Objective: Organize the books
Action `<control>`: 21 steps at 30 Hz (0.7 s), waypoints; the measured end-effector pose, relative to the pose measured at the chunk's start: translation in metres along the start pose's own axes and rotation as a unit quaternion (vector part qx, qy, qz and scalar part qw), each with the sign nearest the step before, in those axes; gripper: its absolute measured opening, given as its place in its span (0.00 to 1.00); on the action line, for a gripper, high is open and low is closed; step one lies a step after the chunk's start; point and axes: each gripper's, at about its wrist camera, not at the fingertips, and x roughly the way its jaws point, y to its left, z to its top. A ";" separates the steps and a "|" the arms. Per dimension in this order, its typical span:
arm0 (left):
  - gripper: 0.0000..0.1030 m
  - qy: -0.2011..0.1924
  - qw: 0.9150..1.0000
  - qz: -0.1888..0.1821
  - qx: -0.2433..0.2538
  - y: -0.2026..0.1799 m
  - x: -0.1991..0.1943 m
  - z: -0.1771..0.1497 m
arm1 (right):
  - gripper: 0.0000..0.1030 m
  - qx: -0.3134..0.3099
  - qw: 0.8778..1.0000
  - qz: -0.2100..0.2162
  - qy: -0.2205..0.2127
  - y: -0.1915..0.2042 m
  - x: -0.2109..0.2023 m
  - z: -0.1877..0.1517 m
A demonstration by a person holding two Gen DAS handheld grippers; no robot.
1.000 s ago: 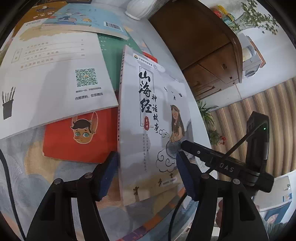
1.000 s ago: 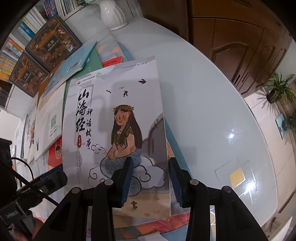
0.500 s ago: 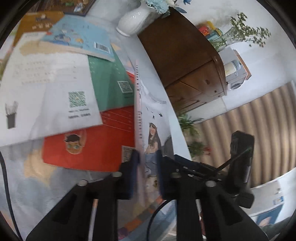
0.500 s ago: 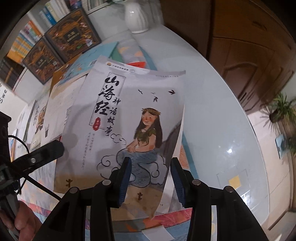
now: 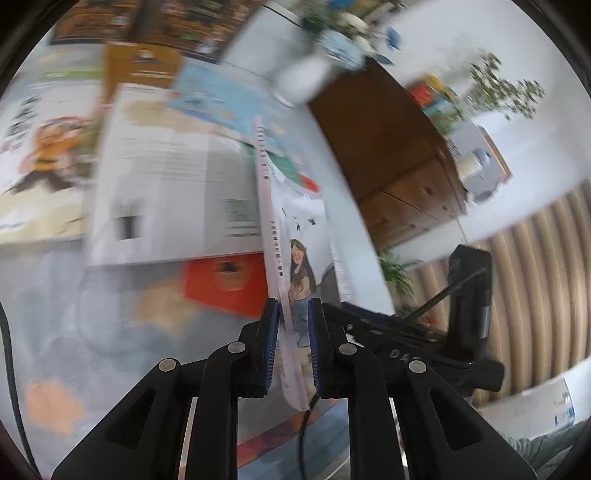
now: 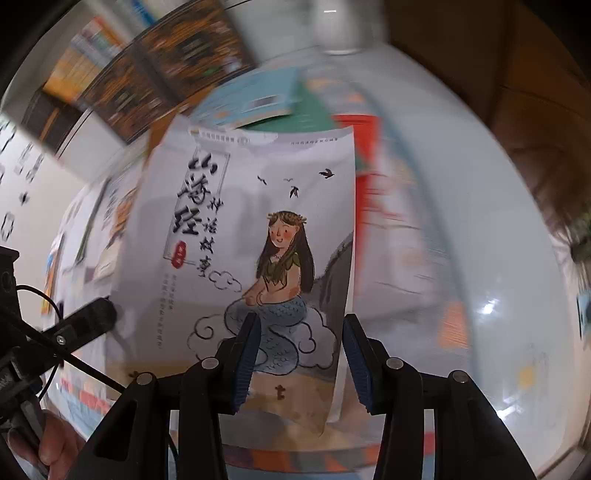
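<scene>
Background: brown wood cabinet (image 5: 391, 158) w/ drawers beside white table (image 6: 461, 258); white wall (image 5: 480, 33); potted plant (image 5: 397, 275); ribbed beige panel (image 5: 535, 266).

Motion blur is smearing the books (image 5: 173, 177) lying on the table (image 6: 480, 229) in both views, making their covers unreadable, while the mermaid book (image 6: 258, 236) is hiding whatever lies behind it.

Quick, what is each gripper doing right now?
Left gripper: closed on the mermaid book.
Right gripper: open, holding nothing.
</scene>
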 end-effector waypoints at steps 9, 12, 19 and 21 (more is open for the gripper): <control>0.11 -0.018 0.992 0.050 -0.110 0.078 -0.011 -0.017 | 0.45 -0.036 0.999 0.006 0.018 0.021 0.020 -0.003; 0.11 -0.009 0.991 0.060 -0.123 0.087 -0.004 -0.028 | 0.42 -0.028 0.999 0.011 0.035 0.015 0.022 -0.011; 0.15 0.015 0.990 0.044 -0.133 0.088 0.008 -0.041 | 0.40 -0.035 0.997 0.020 0.063 0.015 0.028 -0.041; 0.15 0.015 0.989 0.035 -0.140 0.088 0.009 -0.039 | 0.39 -0.041 0.997 0.017 0.063 0.017 0.028 -0.040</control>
